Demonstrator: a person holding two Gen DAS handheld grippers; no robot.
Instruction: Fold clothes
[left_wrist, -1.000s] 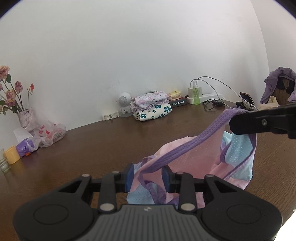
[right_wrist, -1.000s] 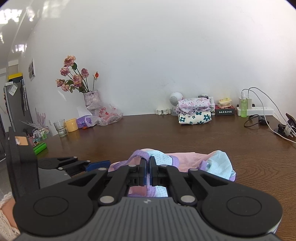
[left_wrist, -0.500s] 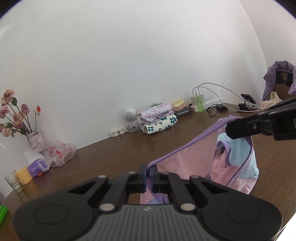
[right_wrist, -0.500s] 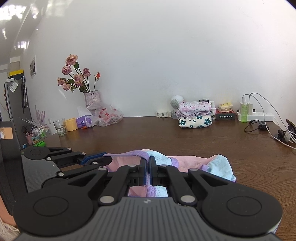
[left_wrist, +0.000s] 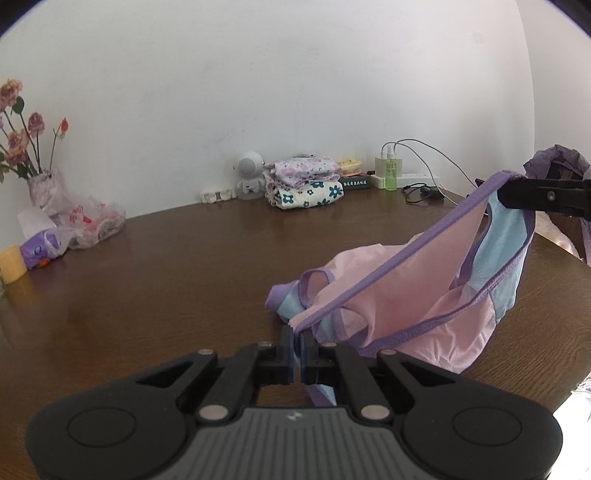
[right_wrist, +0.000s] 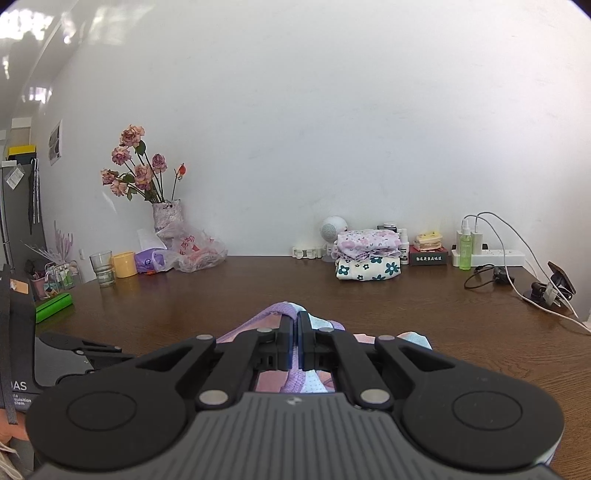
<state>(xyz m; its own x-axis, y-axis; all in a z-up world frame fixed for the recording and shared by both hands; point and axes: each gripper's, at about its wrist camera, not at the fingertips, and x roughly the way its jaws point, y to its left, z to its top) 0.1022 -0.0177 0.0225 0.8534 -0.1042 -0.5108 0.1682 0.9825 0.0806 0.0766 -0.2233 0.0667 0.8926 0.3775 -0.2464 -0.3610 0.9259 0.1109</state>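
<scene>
A thin, soft cloth garment (left_wrist: 417, 291) in pink and pale blue, edged with ribbed purple elastic, sags over a dark wooden table (left_wrist: 177, 266) whose polished grain catches a dull sheen. Matt black plastic forms the left gripper (left_wrist: 296, 345) and right gripper (right_wrist: 296, 334), with small bright metal pins at their joints. Behind stand folded printed cotton (right_wrist: 367, 254), a crinkled glossy plastic bag (right_wrist: 195, 249) and a clear glass tumbler (right_wrist: 102, 267).

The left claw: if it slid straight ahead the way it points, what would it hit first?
Likely the bunched pink and purple garment it grips, lying just ahead of the left claw; past that, bare table, though depth is unclear.
</scene>
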